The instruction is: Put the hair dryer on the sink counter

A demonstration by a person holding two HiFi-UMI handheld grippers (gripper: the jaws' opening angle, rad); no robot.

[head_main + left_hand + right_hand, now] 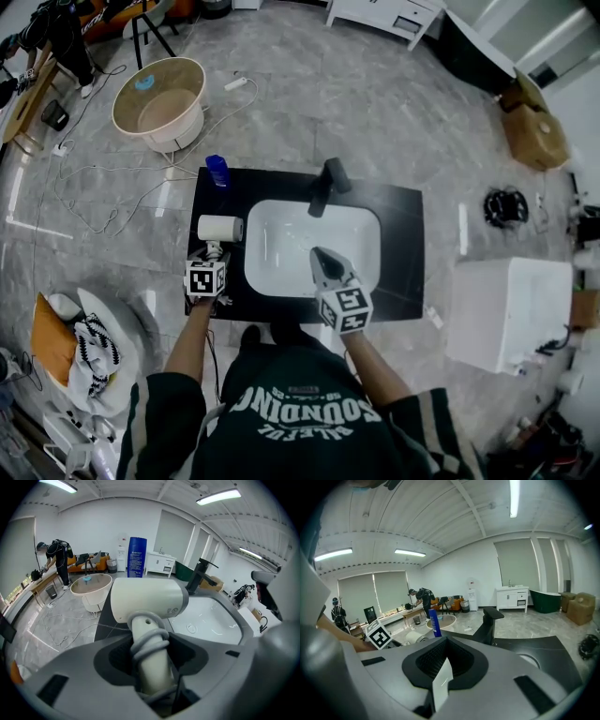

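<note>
The white hair dryer (220, 228) is over the left strip of the black sink counter (405, 246), beside the white basin (309, 246). My left gripper (214, 251) is shut on its handle, which has the grey cord wound round it. In the left gripper view the hair dryer (147, 599) fills the middle, its barrel lying crosswise above the left gripper (150, 667). I cannot tell whether it touches the counter. My right gripper (323, 264) hovers over the basin's front edge; in its own view the right gripper (440, 681) is shut and holds nothing.
A black faucet (325, 183) stands behind the basin and a blue bottle (217, 170) on the counter's back left corner. On the floor are a round tub (161, 98) with loose cables at left and a white box (511, 309) at right. A person (56, 557) works far off.
</note>
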